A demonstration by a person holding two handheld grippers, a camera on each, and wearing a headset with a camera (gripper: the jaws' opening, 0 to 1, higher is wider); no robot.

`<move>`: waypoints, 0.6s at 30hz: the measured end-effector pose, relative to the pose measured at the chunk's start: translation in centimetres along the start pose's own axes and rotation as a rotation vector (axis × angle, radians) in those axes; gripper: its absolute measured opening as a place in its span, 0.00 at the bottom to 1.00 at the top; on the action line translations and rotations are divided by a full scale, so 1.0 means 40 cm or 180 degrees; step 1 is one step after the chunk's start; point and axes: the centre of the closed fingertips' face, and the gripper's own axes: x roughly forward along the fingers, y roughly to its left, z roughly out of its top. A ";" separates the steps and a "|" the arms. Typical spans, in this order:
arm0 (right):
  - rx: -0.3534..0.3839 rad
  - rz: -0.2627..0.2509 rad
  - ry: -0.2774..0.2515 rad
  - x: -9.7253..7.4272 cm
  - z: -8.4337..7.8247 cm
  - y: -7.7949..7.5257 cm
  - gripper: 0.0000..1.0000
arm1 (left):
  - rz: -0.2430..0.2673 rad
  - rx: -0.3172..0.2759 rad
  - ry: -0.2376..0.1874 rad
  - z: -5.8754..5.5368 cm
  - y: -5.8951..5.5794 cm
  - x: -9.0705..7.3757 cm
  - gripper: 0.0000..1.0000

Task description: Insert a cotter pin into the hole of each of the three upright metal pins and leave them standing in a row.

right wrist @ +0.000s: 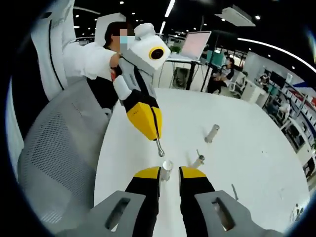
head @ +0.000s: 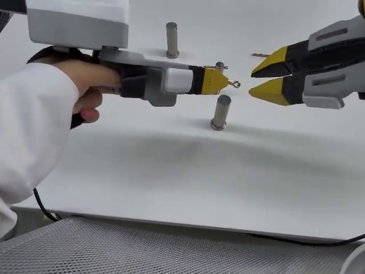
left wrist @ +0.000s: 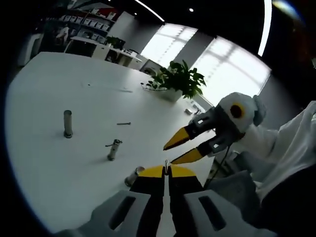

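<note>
Three upright metal pins stand on the white table: the far pin (head: 171,40), the middle pin (head: 219,67) with a cotter pin through its head, and the near pin (head: 220,112). My left gripper (head: 226,81) is shut on a cotter pin (head: 234,84), whose loop pokes out past the yellow tips, just in front of the middle pin. In the left gripper view the cotter pin (left wrist: 167,164) stands up between the closed tips. My right gripper (head: 252,84) is open, facing the loop from the right, a small gap away. The near pin (right wrist: 167,169) shows between its open jaws.
A loose cotter pin (head: 260,55) lies on the table behind the right gripper. A mesh chair back (head: 142,251) sits at the table's near edge, and a black cable (head: 43,208) hangs over that edge at left. A potted plant (left wrist: 180,79) stands at the table's far end.
</note>
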 end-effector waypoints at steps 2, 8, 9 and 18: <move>0.0116 0.0103 -0.0057 -0.011 -0.014 0.006 0.12 | -0.0003 0.0035 -0.0001 0.001 -0.001 -0.001 0.00; 0.0433 0.0295 -0.0269 -0.002 0.013 0.014 0.15 | -0.0014 0.0232 0.0023 0.000 -0.003 -0.003 0.00; 0.0463 0.0319 -0.0277 -0.011 0.005 0.032 0.14 | -0.0024 0.0260 0.0013 0.001 -0.005 -0.003 0.00; 0.0618 0.0578 -0.0399 -0.013 0.019 0.076 0.11 | -0.0280 0.0752 0.0061 -0.005 -0.043 -0.011 0.00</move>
